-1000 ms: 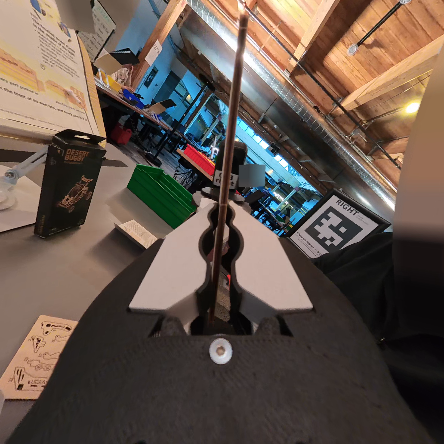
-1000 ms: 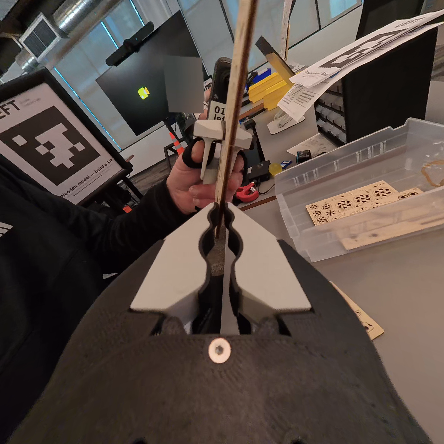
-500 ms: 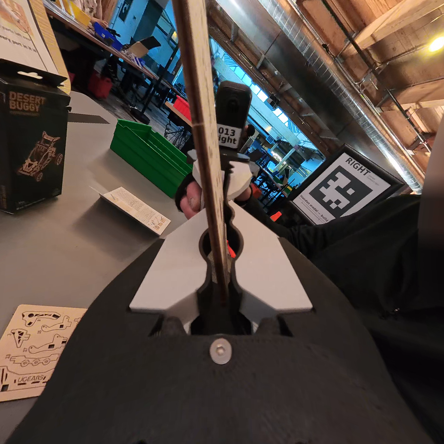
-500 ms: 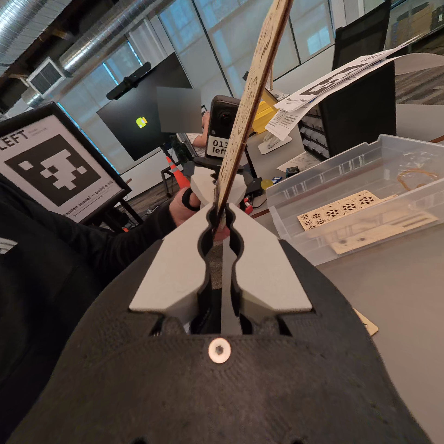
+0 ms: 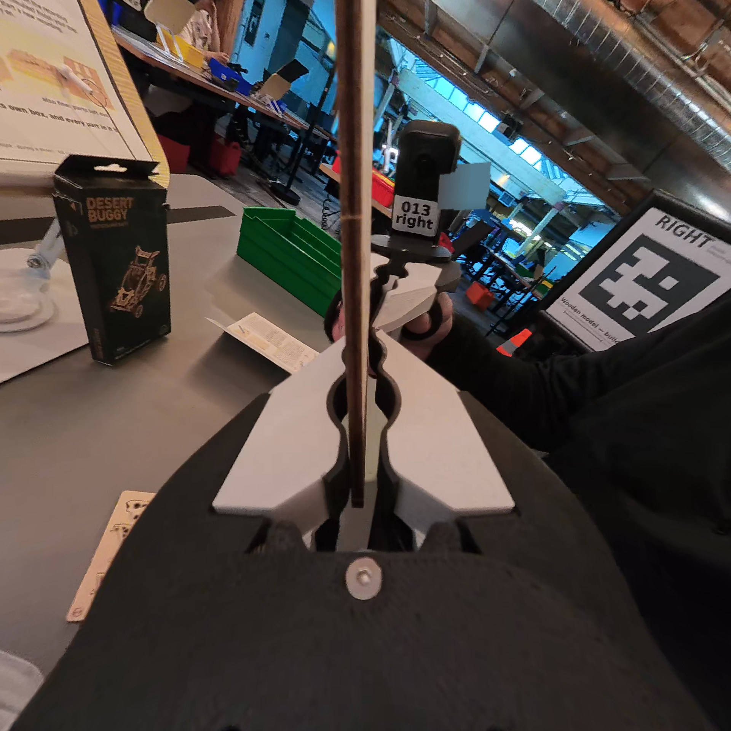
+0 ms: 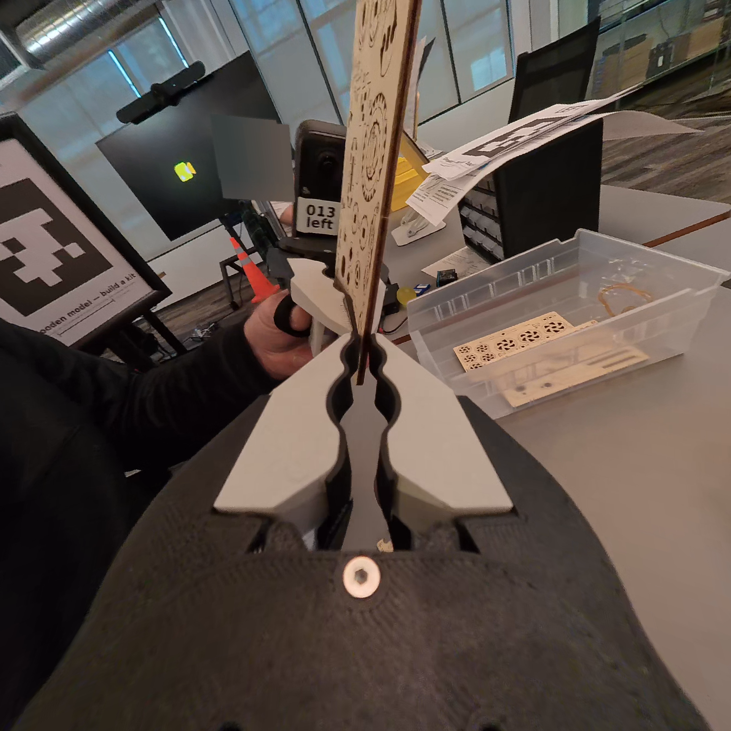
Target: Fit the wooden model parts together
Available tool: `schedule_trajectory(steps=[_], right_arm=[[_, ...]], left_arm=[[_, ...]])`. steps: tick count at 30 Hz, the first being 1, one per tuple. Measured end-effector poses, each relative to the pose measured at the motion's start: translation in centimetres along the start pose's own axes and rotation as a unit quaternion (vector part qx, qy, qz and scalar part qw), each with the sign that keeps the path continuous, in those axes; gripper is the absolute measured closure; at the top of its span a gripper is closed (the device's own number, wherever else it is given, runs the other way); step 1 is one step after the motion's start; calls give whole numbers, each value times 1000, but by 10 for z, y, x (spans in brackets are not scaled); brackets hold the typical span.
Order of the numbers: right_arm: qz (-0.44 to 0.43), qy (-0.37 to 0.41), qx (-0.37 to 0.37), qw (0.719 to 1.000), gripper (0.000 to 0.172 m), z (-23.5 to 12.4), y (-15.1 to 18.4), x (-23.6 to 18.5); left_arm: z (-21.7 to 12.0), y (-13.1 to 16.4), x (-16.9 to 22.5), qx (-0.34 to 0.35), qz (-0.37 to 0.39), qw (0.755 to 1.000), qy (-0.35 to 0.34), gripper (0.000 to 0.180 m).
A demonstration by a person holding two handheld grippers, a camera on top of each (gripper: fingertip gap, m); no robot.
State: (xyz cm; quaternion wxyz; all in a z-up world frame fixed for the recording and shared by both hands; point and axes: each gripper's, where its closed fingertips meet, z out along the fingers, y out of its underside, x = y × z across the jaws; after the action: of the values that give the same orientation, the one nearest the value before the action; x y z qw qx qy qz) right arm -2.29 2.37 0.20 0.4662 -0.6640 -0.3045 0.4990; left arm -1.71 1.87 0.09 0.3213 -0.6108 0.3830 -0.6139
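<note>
**Wooden sheet held by both grippers, parts not yet freed**

A thin, pale laser-cut plywood sheet is held upright, above the grey table, by both grippers facing each other. The left gripper is clamped on the sheet's edge, w/ the board reaching deep between its grey fingers. The right gripper is closed on the bottom corner only, near its tips.

Progress, as judged: early stage. Parts in the sheet seem not pressed out yet; no assembled piece is seen. More uncut sheets lie in the clear plastic bin, and another flat sheet on the table. Approx. all fitting work is left.
</note>
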Motion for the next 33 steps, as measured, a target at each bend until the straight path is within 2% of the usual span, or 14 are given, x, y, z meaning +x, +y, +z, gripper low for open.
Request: schedule_trajectory(steps=[8,11,13,16,20,33], right_arm=[[-24,60,-4,998,168,1,-2,10],[-32,71,-2,997,168,1,-3,11],[-26,51,4,998,168,2,-3,6],[6,-27,43,999,170,0,-13,-10],[37,-46,55,997,171,2,-14,-11],[18,75,32,997,168,1,-7,16]], left_arm=[[0,-3,-8,4,29,998,-52,179],[0,-4,-9,12,28,998,-50,178],[-1,-3,-7,13,28,999,-34,179],[-2,-10,10,41,12,999,33,179],[-4,-11,11,50,-3,997,57,179],[2,-7,-14,49,59,995,-68,178]])
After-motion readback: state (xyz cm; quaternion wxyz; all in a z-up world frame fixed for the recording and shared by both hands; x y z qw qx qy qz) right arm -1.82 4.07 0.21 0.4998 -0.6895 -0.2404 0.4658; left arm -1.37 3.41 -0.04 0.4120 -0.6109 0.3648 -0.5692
